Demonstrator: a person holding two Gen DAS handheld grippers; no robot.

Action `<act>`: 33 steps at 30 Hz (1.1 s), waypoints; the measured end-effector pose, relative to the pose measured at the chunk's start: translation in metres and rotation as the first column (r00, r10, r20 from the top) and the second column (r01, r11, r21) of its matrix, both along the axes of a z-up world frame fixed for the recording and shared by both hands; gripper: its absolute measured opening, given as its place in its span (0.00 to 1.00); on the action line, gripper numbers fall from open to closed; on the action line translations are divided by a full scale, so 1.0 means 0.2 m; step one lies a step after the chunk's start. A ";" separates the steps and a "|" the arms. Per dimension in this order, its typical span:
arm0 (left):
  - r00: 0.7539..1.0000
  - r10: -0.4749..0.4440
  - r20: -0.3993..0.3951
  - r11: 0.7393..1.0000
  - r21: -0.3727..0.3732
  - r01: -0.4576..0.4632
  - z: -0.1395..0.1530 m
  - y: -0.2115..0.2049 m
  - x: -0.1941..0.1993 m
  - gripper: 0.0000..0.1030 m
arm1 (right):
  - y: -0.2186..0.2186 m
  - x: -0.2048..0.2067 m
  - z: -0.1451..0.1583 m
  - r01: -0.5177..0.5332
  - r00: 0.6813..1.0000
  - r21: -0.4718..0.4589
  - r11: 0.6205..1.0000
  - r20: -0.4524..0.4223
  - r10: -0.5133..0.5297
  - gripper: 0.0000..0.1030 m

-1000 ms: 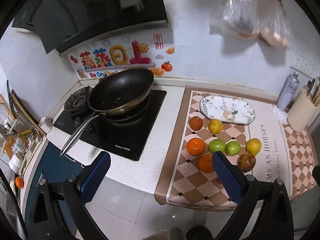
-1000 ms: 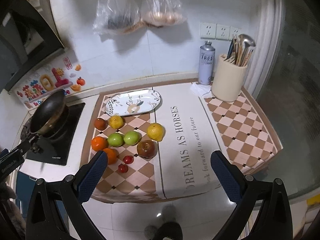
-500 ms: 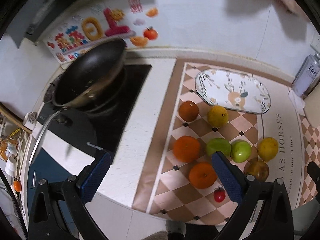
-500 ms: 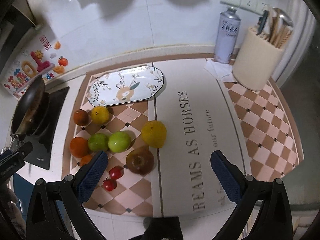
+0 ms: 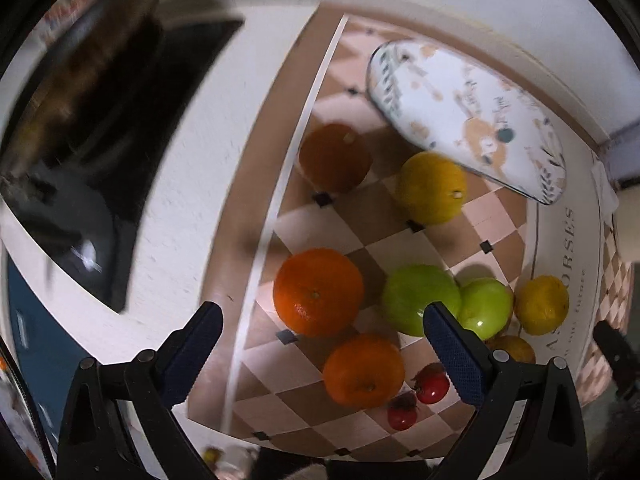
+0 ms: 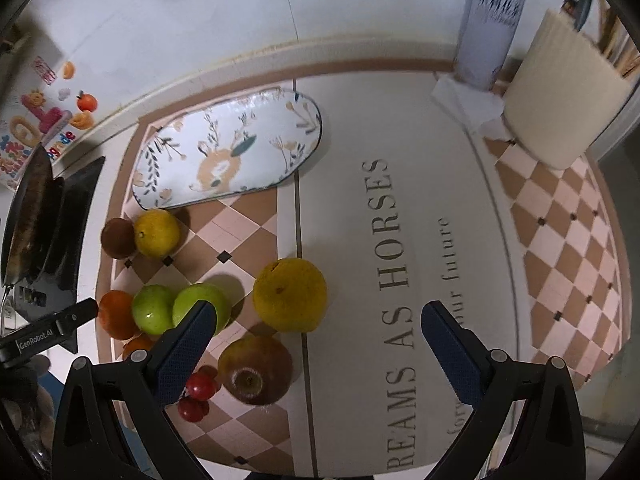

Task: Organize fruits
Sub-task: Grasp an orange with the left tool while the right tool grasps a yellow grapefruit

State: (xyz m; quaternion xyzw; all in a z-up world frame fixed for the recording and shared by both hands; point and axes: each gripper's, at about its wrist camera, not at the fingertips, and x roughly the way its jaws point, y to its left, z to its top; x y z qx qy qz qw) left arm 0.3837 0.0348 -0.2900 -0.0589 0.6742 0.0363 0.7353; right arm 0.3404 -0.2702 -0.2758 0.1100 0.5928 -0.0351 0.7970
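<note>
I am at the reaching step: my left claw (image 5: 320,344) hangs wide open and empty above the large orange (image 5: 318,292), lower centre; next it must drop and close. My right claw (image 6: 316,340), also wide and empty, frames the yellow citrus (image 6: 290,294). Only the right view shows the whole empty plate (image 6: 228,154), upper left, and the utensil holder (image 6: 560,100).

Both wrist cameras look steeply down, close over the bench; both views share the oval plate (image 5: 472,120) (image 6: 228,152) and green apples (image 5: 420,300) (image 6: 154,308).
</note>
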 end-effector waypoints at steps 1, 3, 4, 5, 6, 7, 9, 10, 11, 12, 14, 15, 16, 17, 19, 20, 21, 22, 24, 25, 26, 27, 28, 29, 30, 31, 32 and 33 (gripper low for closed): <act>1.000 0.018 -0.023 0.999 -0.027 -0.019 -0.03 0.02 0.01 0.99 | 0.00 0.02 -0.03 0.000 1.000 0.012 1.000 -0.013 0.000 1.00; 0.996 0.053 -0.066 0.996 -0.075 -0.058 -0.10 0.06 0.03 0.98 | 0.01 0.06 -0.10 0.000 0.999 0.039 0.999 -0.046 0.001 1.00; 0.994 0.067 -0.080 0.992 -0.099 -0.075 -0.13 0.07 0.04 0.98 | 0.01 0.07 -0.13 0.002 0.998 0.059 0.998 -0.064 0.002 1.00; 0.992 0.083 -0.094 0.988 -0.123 -0.094 -0.15 0.08 0.04 0.97 | 0.01 0.09 -0.17 0.007 0.997 0.083 0.997 -0.083 0.000 1.00; 0.990 0.093 -0.103 0.984 -0.141 -0.107 -0.17 0.09 0.05 0.96 | 0.01 0.11 -0.20 0.015 0.995 0.092 0.996 -0.100 -0.005 1.00; 0.989 0.100 -0.112 0.981 -0.157 -0.117 -0.19 0.10 0.05 0.94 | 0.01 0.12 -0.22 0.020 0.993 0.111 0.994 -0.115 -0.007 1.00; 0.984 0.113 -0.139 0.972 -0.188 -0.138 -0.24 0.10 0.05 0.85 | 0.01 0.14 -0.27 0.033 0.990 0.142 0.989 -0.142 -0.013 1.00; 0.983 0.115 -0.144 0.970 -0.198 -0.143 -0.25 0.10 0.06 0.83 | 0.01 0.14 -0.30 0.039 0.988 0.151 0.988 -0.153 -0.015 1.00; 0.981 0.122 -0.149 0.967 -0.203 -0.151 -0.27 0.10 0.05 0.82 | 0.01 0.15 -0.32 0.045 0.987 0.160 0.986 -0.163 -0.018 1.00; 0.981 0.128 -0.149 0.967 -0.201 -0.157 -0.28 0.11 0.06 0.82 | 0.01 0.16 -0.33 0.050 0.985 0.168 0.985 -0.170 -0.021 1.00; 0.980 0.138 -0.141 0.964 -0.209 -0.166 -0.29 0.11 0.07 0.81 | 0.01 0.17 -0.36 0.062 0.982 0.186 0.981 -0.186 -0.027 1.00; 0.980 0.145 -0.139 0.962 -0.211 -0.172 -0.30 0.12 0.07 0.77 | 0.01 0.17 -0.37 0.069 0.981 0.194 0.979 -0.192 -0.031 0.99; 0.979 0.147 -0.139 0.962 -0.210 -0.175 -0.31 0.12 0.06 0.75 | 0.01 0.17 -0.38 0.076 0.980 0.205 0.976 -0.197 -0.035 0.99; 0.978 0.151 -0.141 0.961 -0.211 -0.179 -0.32 0.13 0.07 0.71 | 0.00 0.18 -0.39 0.080 0.979 0.214 0.974 -0.200 -0.037 0.98; 0.976 0.156 -0.150 0.959 -0.212 -0.186 -0.32 0.15 0.06 0.62 | 0.00 0.19 -0.41 0.087 0.977 0.230 0.969 -0.207 -0.039 0.94; 0.975 0.159 -0.154 0.957 -0.220 -0.190 -0.32 0.15 0.07 0.62 | 0.00 0.20 -0.42 0.090 0.976 0.234 0.968 -0.212 -0.040 0.92; 0.975 0.164 -0.153 0.954 -0.226 -0.196 -0.33 0.15 0.07 0.62 | 0.00 0.20 -0.42 0.092 0.976 0.236 0.967 -0.216 -0.040 0.88; 0.975 0.164 -0.152 0.954 -0.226 -0.196 -0.33 0.15 0.07 0.62 | 0.01 0.21 -0.43 0.092 0.975 0.241 0.966 -0.220 -0.038 0.84; 0.976 0.156 -0.149 0.958 -0.218 -0.187 -0.33 0.14 0.08 0.62 | 0.01 0.22 -0.45 0.093 0.974 0.250 0.964 -0.225 -0.036 0.81; 0.977 0.153 -0.148 0.959 -0.217 -0.183 -0.32 0.14 0.08 0.62 | 0.02 0.22 -0.46 0.093 0.973 0.252 0.963 -0.227 -0.035 0.78; 0.978 0.149 -0.149 0.961 -0.211 -0.179 -0.33 0.13 0.08 0.62 | 0.01 0.22 -0.46 0.093 0.973 0.252 0.963 -0.229 -0.034 0.78; 0.978 0.147 -0.150 0.962 -0.209 -0.177 -0.34 0.12 0.09 0.62 | 0.02 0.23 -0.47 0.093 0.973 0.250 0.964 -0.230 -0.034 0.77; 0.978 0.144 -0.151 0.963 -0.208 -0.173 -0.34 0.12 0.09 0.62 | 0.02 0.23 -0.47 0.091 0.972 0.245 0.965 -0.231 -0.033 0.77; 0.978 0.141 -0.155 0.963 -0.208 -0.171 -0.35 0.12 0.10 0.62 | 0.03 0.24 -0.48 0.090 0.971 0.238 0.967 -0.237 -0.032 0.77; 0.978 0.138 -0.158 0.963 -0.207 -0.170 -0.36 0.11 0.10 0.62 | 0.03 0.24 -0.49 0.090 0.970 0.236 0.968 -0.241 -0.031 0.77; 0.977 0.138 -0.160 0.964 -0.205 -0.169 -0.38 0.10 0.11 0.62 | 0.04 0.24 -0.49 0.089 0.969 0.232 0.969 -0.244 -0.031 0.77; 0.977 0.136 -0.162 0.965 -0.202 -0.168 -0.38 0.09 0.12 0.62 | 0.04 0.24 -0.49 0.086 0.970 0.227 0.970 -0.243 -0.029 0.77; 0.978 0.134 -0.162 0.966 -0.199 -0.166 -0.39 0.08 0.12 0.62 | 0.05 0.25 -0.49 0.082 0.969 0.223 0.971 -0.244 -0.026 0.76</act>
